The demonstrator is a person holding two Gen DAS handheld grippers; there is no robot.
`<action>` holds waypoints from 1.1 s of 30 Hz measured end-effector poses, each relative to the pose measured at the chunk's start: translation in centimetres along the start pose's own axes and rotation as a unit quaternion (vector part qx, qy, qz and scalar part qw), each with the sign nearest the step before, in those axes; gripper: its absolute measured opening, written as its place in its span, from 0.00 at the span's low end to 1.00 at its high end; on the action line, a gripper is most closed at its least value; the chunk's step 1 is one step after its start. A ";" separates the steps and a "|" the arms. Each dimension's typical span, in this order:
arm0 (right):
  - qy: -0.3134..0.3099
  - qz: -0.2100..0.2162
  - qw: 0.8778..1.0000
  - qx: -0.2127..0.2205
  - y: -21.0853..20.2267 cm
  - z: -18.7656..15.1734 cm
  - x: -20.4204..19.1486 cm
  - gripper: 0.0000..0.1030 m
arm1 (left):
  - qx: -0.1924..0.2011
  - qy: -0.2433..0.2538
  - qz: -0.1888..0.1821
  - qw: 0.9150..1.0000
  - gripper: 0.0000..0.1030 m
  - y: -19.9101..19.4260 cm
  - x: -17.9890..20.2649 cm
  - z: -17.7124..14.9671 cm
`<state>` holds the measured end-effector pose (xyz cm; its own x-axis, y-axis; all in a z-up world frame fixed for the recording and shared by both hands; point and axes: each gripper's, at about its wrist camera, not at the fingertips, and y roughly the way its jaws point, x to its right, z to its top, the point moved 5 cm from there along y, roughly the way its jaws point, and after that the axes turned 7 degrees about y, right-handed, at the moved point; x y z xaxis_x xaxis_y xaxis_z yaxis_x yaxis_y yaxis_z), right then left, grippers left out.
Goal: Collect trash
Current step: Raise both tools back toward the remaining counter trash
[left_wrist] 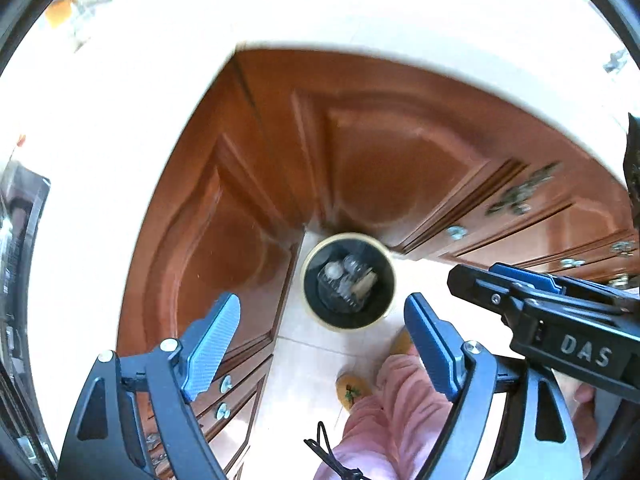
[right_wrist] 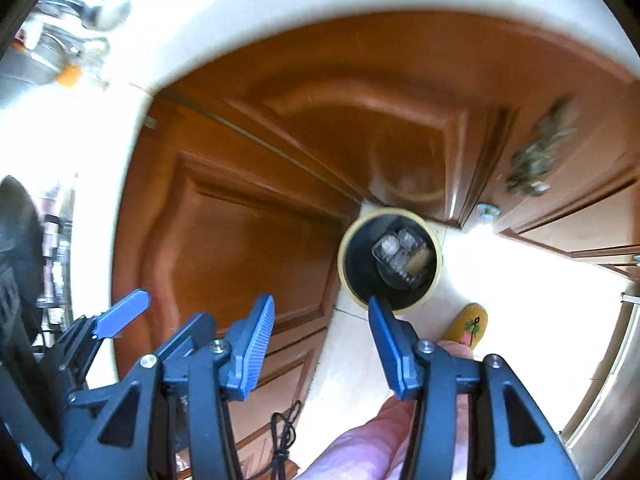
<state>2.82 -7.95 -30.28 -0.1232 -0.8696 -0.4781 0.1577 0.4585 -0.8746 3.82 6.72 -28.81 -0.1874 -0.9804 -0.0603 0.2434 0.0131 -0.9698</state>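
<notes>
A round cream bin (left_wrist: 310, 308) with a black liner stands on the pale floor in the corner of the wooden cabinets, far below both grippers. Inside lies a black plastic tray with clear crumpled wrappers and a tan scrap (left_wrist: 347, 282). The bin (right_wrist: 345, 276) and its trash (right_wrist: 402, 258) also show in the right wrist view. My left gripper (left_wrist: 322, 322) is open and empty, high above the bin. My right gripper (right_wrist: 321, 322) is open and empty too, beside the left one. The right gripper's body (left_wrist: 560, 320) shows at the right of the left wrist view.
Brown wooden cabinet doors (left_wrist: 380, 152) and drawers with metal handles (left_wrist: 520, 194) meet at a corner under a white countertop (left_wrist: 360, 8). The person's pink trousers (left_wrist: 384, 420) and yellow slippers (right_wrist: 468, 326) are on the floor by the bin. Pots (right_wrist: 80, 12) stand on the counter.
</notes>
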 end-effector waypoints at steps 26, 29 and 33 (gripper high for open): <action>-0.050 -0.019 0.961 0.272 -24.7 -0.1 -3.8 0.48 | 0.322 0.041 0.037 0.945 0.95 -26.7 1.2 8.2; -0.054 -0.018 0.958 0.280 -25.7 0.2 -4.4 0.48 | 0.332 0.031 0.037 0.942 0.95 -27.8 0.5 8.9; -0.052 -0.014 0.956 0.288 -26.8 0.2 -4.9 0.48 | 0.340 0.017 0.036 0.940 0.95 -28.4 -0.3 9.4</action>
<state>-0.61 -16.01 -4.46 -0.0422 -0.9077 -0.4175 0.6728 0.2831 -0.6835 5.92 4.80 1.01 -0.1748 -0.9748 -0.1384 0.8059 -0.0609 -0.5889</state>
